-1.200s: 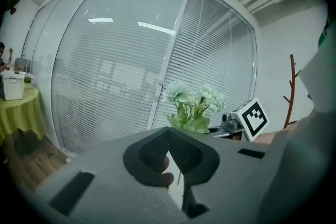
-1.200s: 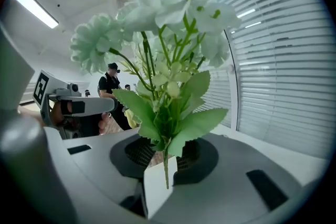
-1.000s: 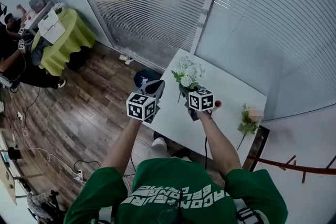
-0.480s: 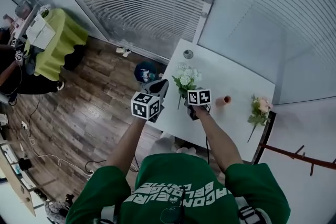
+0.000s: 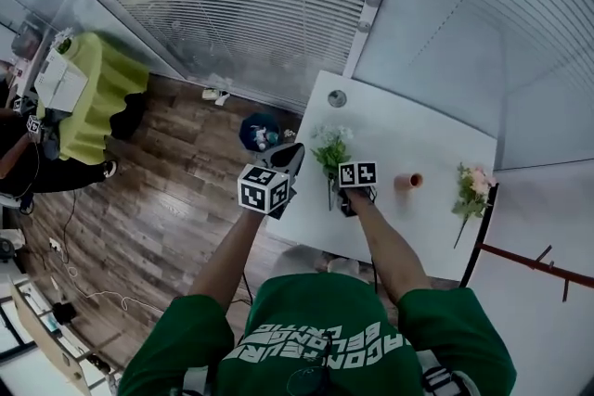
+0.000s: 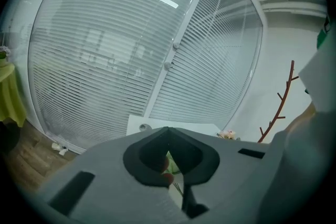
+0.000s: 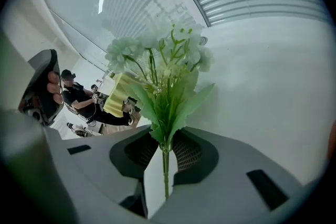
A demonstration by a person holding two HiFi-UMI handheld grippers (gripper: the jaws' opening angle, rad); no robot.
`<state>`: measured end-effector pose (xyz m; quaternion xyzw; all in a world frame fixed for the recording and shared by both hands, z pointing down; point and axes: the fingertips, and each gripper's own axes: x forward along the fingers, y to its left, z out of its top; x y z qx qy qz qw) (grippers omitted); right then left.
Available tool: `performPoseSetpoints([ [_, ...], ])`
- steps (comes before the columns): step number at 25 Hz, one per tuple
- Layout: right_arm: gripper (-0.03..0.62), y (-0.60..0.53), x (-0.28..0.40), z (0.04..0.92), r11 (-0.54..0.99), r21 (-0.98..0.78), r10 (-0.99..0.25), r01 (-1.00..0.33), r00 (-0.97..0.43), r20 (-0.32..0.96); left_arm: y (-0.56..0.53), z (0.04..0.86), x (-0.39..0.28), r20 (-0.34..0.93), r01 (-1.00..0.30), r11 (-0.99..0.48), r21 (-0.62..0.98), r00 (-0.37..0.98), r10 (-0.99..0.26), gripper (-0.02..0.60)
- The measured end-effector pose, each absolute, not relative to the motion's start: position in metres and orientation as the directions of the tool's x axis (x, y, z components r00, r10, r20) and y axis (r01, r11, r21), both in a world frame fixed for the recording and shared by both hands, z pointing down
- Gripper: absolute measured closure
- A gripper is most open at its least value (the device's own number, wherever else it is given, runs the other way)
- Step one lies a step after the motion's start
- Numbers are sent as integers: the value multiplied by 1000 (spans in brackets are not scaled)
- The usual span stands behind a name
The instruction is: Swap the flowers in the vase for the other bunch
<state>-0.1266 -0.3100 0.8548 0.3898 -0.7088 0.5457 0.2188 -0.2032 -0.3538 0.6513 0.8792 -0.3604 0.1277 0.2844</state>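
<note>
Slatted blinds point(image 5: 260, 5) fill the wall beyond my jaws, behind the white worktop point(image 5: 418, 130). Well left of my jaws, a yellow-green draped table point(image 5: 97, 93) stands on plank floor point(image 5: 158, 199); a red-brown branch point(image 5: 520, 259) stands to their right.

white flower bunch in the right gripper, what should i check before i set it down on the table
1. Grip: right gripper fingers closed on the stem of the white flower bunch with green leaves: ok.
2. Landing spot: bare white table top beside the bunch: ok.
3. Small orange vase: upright, no stems show in it: ok.
4. Pink flower bunch: lying near the table's right edge, apart from the vase: ok.
5. Left gripper: fingers together, nothing held: ok.
6. Whether the white bunch touches the table yet: cannot tell.
</note>
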Motion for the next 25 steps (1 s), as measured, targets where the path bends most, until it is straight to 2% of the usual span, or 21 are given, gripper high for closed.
performPoseSetpoints([
  [11, 505, -307, -123, 874, 34, -603, -288, -797, -586, 758, -371, 663, -200, 434, -670, -599, 439, 742, -511, 580],
  [19, 404, -297, -114, 869, 0, -572, -324, -820, -541, 776, -377, 661, -196, 424, -646, -619, 446, 762, -490, 580],
  [25, 384, -285, -98, 858, -8, -555, -366, -832, -514, 776, -370, 659, -185, 419, -628, -640, 443, 776, -472, 580],
])
